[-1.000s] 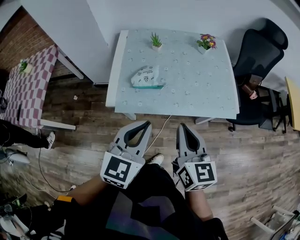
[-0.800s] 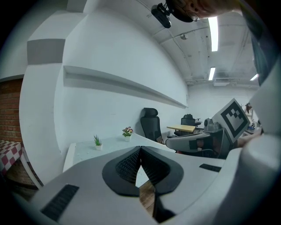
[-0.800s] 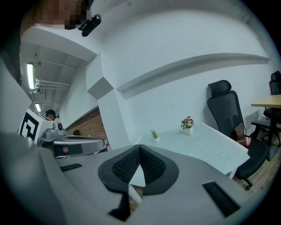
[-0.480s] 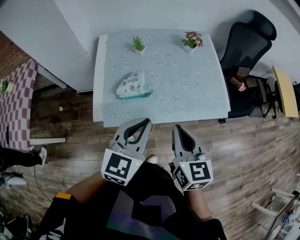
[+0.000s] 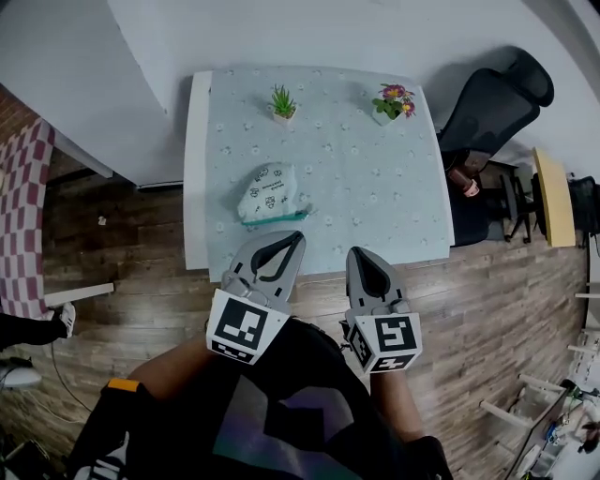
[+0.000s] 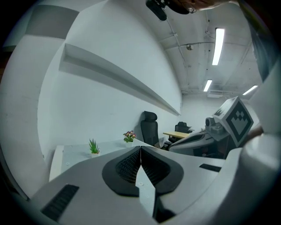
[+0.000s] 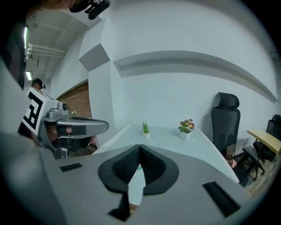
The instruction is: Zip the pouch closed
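I hold both tools out in front of me, and in the head view their tips overlap the near edge of the desk (image 5: 375, 187). The left tool (image 5: 297, 237) has its jaws brought together at the tips, with nothing caught between them; its own view shows the ribbed pads meeting in a thin seam. The right tool (image 5: 355, 252) is drawn just as narrow, tips together and empty. The pouch (image 5: 270, 190) lies flat on the left half of the desk, white with small printed marks. Its teal zipper edge (image 5: 277, 217) runs along the side nearest me. It sits just past the left tool's tip and is touched by neither tool. At the far edge of the desk, against the pale wall (image 5: 309, 28), stand a small potted green plant (image 5: 282, 101) and, well to its right, a potted flowering plant (image 5: 392, 100). A black office chair (image 5: 492, 103) stands off the desk's right side, and wooden floor (image 5: 141, 281) shows around the desk. I cannot tell whether the zipper is open or closed.
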Action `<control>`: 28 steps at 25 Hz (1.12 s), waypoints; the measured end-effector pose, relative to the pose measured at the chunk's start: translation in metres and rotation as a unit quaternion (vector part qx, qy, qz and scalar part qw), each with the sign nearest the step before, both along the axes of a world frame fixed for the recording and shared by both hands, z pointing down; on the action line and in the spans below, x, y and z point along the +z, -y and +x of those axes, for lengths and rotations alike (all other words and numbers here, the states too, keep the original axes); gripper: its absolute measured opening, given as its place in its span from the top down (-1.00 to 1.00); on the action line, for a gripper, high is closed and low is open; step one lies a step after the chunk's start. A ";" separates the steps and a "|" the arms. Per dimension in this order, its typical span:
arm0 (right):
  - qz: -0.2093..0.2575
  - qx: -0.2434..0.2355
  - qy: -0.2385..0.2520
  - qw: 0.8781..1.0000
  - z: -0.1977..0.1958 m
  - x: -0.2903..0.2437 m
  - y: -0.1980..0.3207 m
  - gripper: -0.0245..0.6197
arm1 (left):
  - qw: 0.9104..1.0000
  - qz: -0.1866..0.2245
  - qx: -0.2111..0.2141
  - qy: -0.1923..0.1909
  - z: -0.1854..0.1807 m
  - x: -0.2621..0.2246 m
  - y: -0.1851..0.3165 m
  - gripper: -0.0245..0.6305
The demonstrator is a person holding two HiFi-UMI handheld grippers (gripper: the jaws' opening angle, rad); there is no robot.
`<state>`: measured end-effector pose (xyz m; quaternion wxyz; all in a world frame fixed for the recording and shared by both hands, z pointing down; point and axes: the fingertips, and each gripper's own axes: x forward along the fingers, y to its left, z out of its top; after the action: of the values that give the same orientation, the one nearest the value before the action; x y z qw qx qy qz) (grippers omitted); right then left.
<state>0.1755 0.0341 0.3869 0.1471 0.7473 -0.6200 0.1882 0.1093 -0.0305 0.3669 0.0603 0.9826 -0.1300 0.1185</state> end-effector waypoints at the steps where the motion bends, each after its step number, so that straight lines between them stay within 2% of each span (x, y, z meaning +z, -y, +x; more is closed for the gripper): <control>1: -0.007 -0.003 -0.004 1.000 0.000 0.002 0.007 0.88 | 1.000 -0.001 -0.002 -0.003 -0.001 0.000 0.006 0.89; 6: -0.034 -0.011 -0.031 0.999 0.007 0.012 0.033 0.88 | 1.000 -0.002 -0.013 -0.005 -0.012 0.004 0.034 0.89; 9: -0.042 -0.026 -0.046 0.998 0.010 0.017 0.047 0.87 | 0.999 0.002 -0.036 -0.001 -0.021 0.008 0.053 0.89; 13: -0.062 -0.084 -0.063 0.993 0.013 0.032 0.063 0.87 | 0.997 0.007 -0.078 0.011 -0.028 0.017 0.068 0.89; 17: -0.081 -0.167 -0.077 0.980 0.017 0.052 0.079 0.87 | 0.992 0.013 -0.120 0.037 -0.024 0.027 0.071 0.89; 20: -0.090 -0.240 -0.093 0.962 0.014 0.064 0.083 0.80 | 0.986 -0.001 -0.158 0.050 -0.019 0.036 0.066 0.89; 22: -0.097 -0.290 -0.110 0.946 0.012 0.074 0.084 0.72 | 0.982 -0.011 -0.179 0.059 -0.013 0.044 0.062 0.89; 28: -0.123 -0.413 -0.186 0.883 0.014 0.101 0.083 0.63 | 0.970 -0.029 -0.219 0.100 -0.001 0.076 0.044 0.89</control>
<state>0.1898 -0.0488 0.4882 0.4152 0.4209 -0.8054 0.0426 0.1084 -0.0746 0.4429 0.0996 0.9112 -0.3441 0.2033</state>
